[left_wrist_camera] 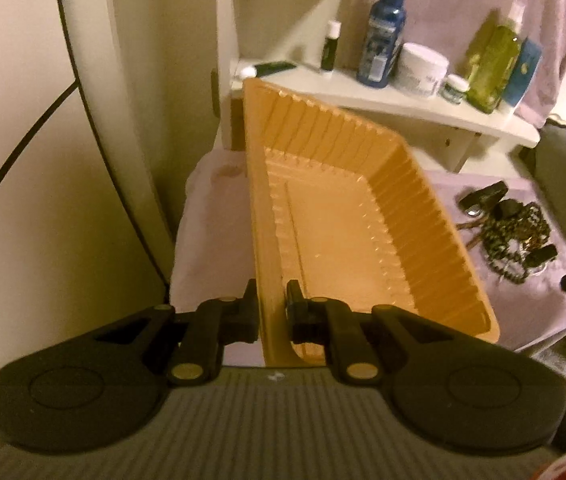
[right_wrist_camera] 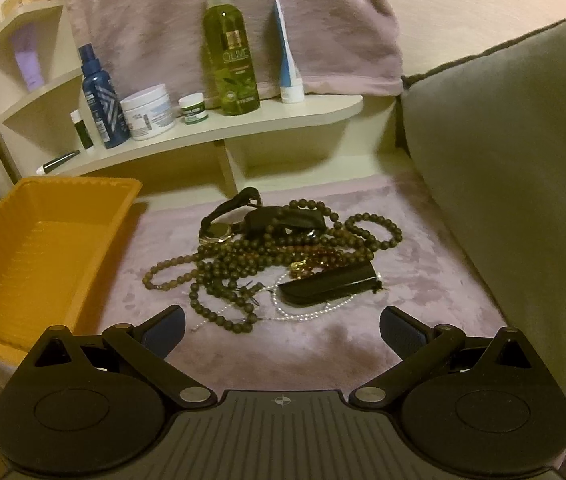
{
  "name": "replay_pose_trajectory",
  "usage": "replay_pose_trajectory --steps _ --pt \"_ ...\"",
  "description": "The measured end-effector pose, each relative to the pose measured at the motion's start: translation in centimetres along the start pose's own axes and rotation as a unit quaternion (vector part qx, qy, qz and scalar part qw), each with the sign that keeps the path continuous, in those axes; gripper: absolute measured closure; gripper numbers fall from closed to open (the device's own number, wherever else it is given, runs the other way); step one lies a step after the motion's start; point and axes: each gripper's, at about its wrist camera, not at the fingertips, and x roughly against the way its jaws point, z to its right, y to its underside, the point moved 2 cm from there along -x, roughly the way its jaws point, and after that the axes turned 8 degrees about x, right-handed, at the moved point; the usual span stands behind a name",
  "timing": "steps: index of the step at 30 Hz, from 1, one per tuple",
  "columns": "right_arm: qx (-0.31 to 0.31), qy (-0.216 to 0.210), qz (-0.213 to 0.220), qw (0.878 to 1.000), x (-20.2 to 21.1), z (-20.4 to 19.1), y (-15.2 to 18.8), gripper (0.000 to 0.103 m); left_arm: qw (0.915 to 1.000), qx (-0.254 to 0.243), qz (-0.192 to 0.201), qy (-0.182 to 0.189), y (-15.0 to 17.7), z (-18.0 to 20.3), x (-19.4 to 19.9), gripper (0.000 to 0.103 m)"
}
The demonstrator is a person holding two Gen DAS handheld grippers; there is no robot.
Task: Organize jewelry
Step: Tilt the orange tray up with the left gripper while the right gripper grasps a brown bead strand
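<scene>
My left gripper is shut on the near rim of an empty orange plastic tray, which hangs tilted above the lilac cloth. The tray also shows in the right wrist view at the left. A tangled pile of jewelry lies on the cloth: dark bead necklaces, a thin pearl strand, a black watch and a black case. The pile shows in the left wrist view to the tray's right. My right gripper is open and empty, just in front of the pile.
A cream shelf behind the cloth holds a green olive bottle, a blue bottle, white jars and a tube. A grey cushion stands at the right. A lilac towel hangs behind.
</scene>
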Motion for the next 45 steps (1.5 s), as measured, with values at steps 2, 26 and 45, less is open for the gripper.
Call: replay_pose_trajectory --steps 2,26,45 --pt "0.008 -0.003 0.0 1.0 -0.1 0.0 0.2 0.0 1.0 -0.004 0.003 0.001 -0.1 0.6 0.3 0.091" --pt "0.139 -0.064 0.026 0.988 -4.3 -1.3 -1.3 0.031 0.9903 -0.127 0.044 -0.035 -0.3 5.9 1.9 0.092" --pt "0.335 -0.087 -0.018 0.938 -11.2 -4.9 -1.7 0.05 0.9926 -0.111 0.043 -0.021 -0.9 5.6 1.5 0.092"
